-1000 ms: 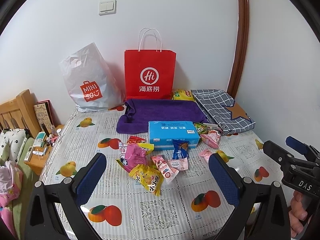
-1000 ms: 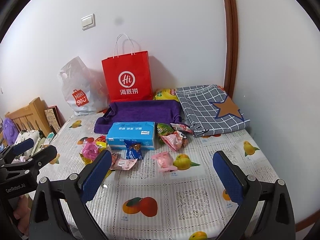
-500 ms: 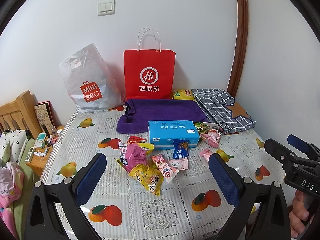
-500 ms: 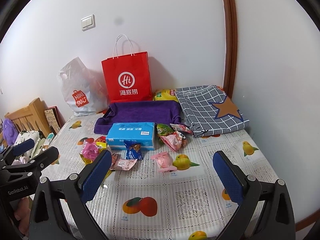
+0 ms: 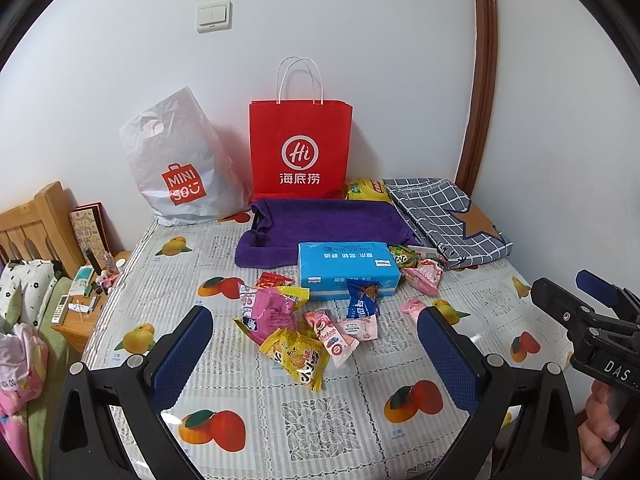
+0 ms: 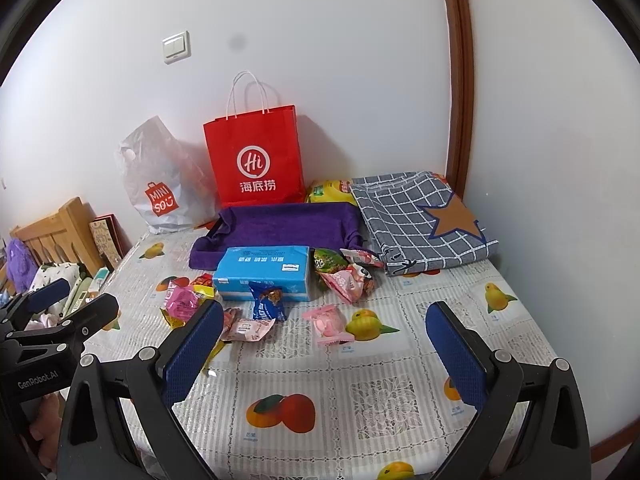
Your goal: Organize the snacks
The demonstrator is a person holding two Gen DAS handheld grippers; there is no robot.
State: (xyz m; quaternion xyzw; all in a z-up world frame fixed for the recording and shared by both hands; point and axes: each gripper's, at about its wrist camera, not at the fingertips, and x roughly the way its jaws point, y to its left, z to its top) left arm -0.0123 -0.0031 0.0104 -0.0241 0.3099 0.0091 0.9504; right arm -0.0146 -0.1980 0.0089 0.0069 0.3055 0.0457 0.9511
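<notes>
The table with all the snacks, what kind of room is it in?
Most likely a bedroom at home. A wooden headboard with bedding sits beside the table, a cluttered nightstand stands between them, and shopping bags lean on the wall.

One blue tissue box (image 5: 347, 268) sits mid-desk. Two bags stand at twelve o'clock: one red paper bag (image 5: 300, 148), one white plastic bag (image 5: 180, 168). Two folded cloths: one purple (image 5: 320, 224), one grey checked (image 5: 444, 216). Roughly ten small snack packets (image 5: 296, 356) are scattered; overlaps blur the exact count. Two tongs (image 5: 316, 344), both gaping.
</notes>
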